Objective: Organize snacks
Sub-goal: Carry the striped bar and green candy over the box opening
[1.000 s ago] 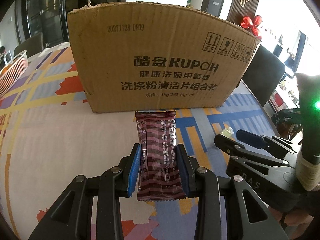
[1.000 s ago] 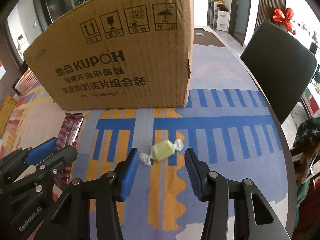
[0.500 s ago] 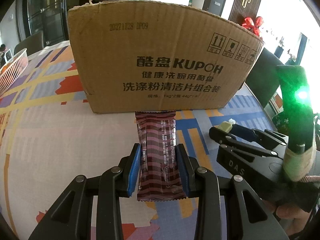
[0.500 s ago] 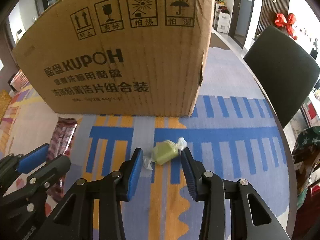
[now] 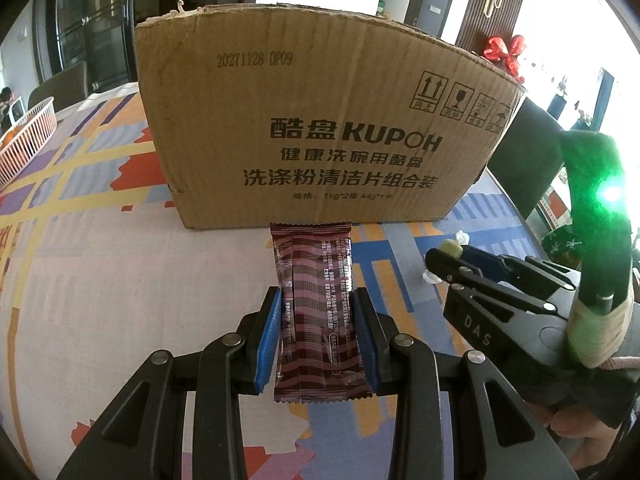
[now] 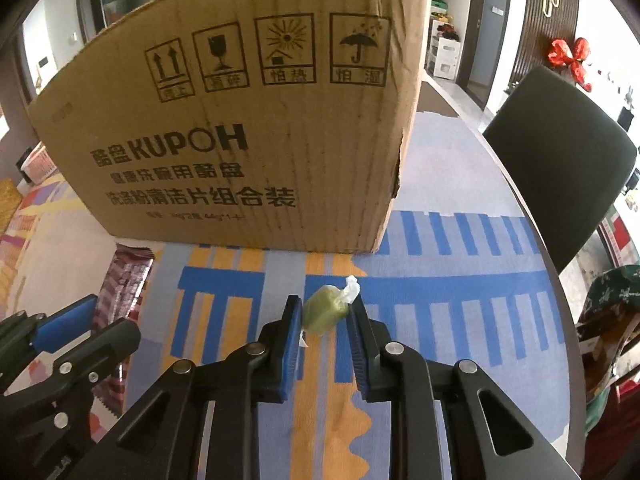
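My left gripper [image 5: 318, 336] is shut on a dark red striped snack bar [image 5: 316, 312], which points toward a large cardboard box [image 5: 320, 136]. My right gripper [image 6: 324, 320] is shut on a small green wrapped candy [image 6: 324, 310] just above the patterned tablecloth. The box [image 6: 248, 132] stands right behind both. The right gripper shows in the left wrist view [image 5: 448, 258] with the candy [image 5: 450, 247] at its tips. The snack bar also shows at the left of the right wrist view [image 6: 124, 280].
A white wire basket [image 5: 24, 144] stands at the far left of the table. A dark chair [image 6: 560, 168] stands beyond the table's right edge [image 6: 532, 224]. A red bow [image 6: 568, 56] hangs on the far wall.
My right gripper moved forward around the green candy and closed on it. My left gripper stayed shut on the snack bar and barely moved.
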